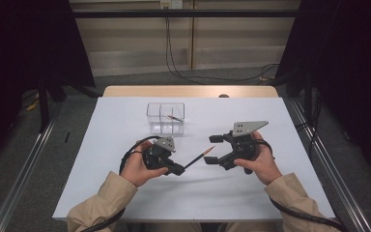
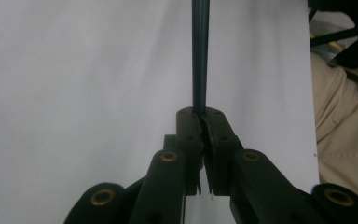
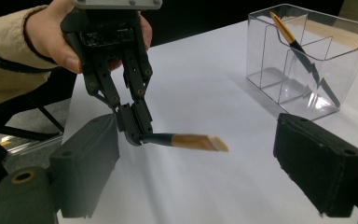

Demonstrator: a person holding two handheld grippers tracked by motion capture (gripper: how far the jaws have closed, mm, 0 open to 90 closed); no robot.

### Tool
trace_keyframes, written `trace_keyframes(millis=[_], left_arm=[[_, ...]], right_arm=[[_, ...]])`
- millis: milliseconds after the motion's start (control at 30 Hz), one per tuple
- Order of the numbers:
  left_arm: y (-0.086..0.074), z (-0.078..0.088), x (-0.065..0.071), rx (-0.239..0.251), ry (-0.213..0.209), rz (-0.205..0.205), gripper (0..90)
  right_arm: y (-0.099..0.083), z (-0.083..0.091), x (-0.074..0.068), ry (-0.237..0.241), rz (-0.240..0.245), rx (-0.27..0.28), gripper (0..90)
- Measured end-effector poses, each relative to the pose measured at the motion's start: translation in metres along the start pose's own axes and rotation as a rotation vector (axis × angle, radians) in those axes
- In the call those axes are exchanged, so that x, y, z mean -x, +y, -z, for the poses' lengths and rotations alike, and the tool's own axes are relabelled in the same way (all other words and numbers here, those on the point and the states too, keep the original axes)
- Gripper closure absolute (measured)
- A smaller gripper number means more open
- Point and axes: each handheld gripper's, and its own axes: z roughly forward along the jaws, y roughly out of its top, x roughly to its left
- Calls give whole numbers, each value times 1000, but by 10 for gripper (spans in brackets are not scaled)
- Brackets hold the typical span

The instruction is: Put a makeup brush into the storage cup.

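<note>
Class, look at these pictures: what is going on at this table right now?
A person at a white table holds a gripper in each hand. The left gripper is shut on the dark handle of a small brush, whose tan tip points toward the right gripper. That one's jaws stand open, apart from the brush. Farther back, a clear box with compartments holds another brush, leaning.

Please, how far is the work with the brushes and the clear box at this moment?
Done: one brush already leans inside the clear box, in one of its compartments. In hand: the left gripper is shut on a second brush by its dark handle, tip toward the open right gripper, which touches nothing. Left: this brush is above the white table, not yet in the box.
</note>
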Motion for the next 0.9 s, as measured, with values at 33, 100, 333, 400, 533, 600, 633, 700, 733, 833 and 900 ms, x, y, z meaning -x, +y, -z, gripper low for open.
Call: trace_keyframes(millis=[33, 100, 333, 400, 533, 600, 633, 700, 733, 833, 900], left_arm=[[0, 0, 0, 17, -5, 5, 859], [-1, -1, 0, 57, -15, 12, 859], [-4, -7, 0, 164, -17, 30, 859], [-4, -9, 1, 193, -12, 38, 859], [-4, -12, 1, 255, -8, 42, 859], [-4, -15, 2, 288, 4, 53, 859], [-4, -16, 2, 297, -1, 60, 859], [-3, -19, 2, 321, -4, 67, 858], [-2, -20, 2, 327, -6, 68, 859], [0, -23, 3, 352, -16, 75, 859], [2, -25, 5, 357, -17, 77, 859]], right_arm=[[0, 0, 0, -2, 0, 2, 139], [0, 1, 0, -4, -1, 10, 139], [0, 0, -1, -4, 1, 18, 145], [1, 0, -1, -6, -5, 26, 155], [2, 0, -1, -9, -2, 32, 161], [2, -1, -1, -12, -4, 31, 162], [2, -1, -1, -11, -9, 33, 164], [2, -2, -1, -17, -10, 37, 172], [3, -3, -1, -12, -15, 43, 178], [4, -3, -2, -12, -14, 53, 214], [5, -4, -3, -14, -13, 50, 231]])
